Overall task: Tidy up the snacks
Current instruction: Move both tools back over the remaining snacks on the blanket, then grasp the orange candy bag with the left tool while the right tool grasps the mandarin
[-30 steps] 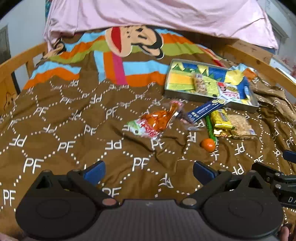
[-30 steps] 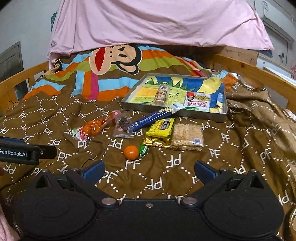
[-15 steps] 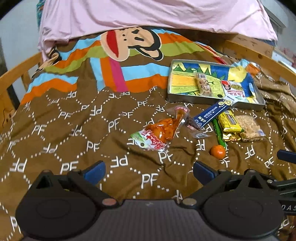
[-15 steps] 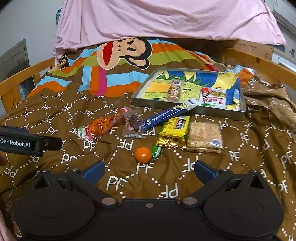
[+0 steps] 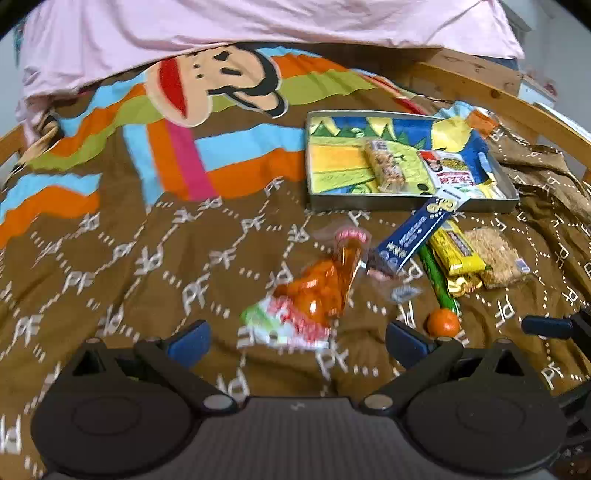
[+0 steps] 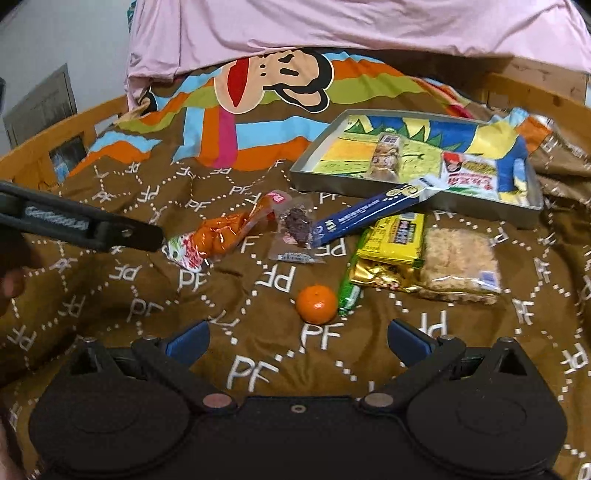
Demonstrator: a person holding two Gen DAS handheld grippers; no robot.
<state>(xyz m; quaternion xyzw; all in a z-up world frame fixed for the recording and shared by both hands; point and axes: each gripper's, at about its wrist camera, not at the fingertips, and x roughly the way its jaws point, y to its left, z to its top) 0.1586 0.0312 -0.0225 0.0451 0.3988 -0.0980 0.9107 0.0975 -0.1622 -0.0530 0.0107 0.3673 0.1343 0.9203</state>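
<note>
Both claws released, nothing held: left gripper (image 5: 297,338) hovers just short of the orange packet (image 5: 317,291), right gripper (image 6: 297,338) near the mandarin (image 6: 317,304). Tray (image 6: 417,199) lies beyond both. Advice: pinch the packet across its bulging middle, not the crinkly end.

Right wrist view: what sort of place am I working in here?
Most likely a bedroom, working on top of a bed: a brown quilt printed with PF letters covers the surface, a pink sheet is bunched at the far end, and a wooden bed rail curves around the edge.

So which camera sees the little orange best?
The right wrist view: the orange sits whole, sharp and central on the blanket. In the left wrist view it is smaller, off to the right, just beyond a fingertip.
</note>
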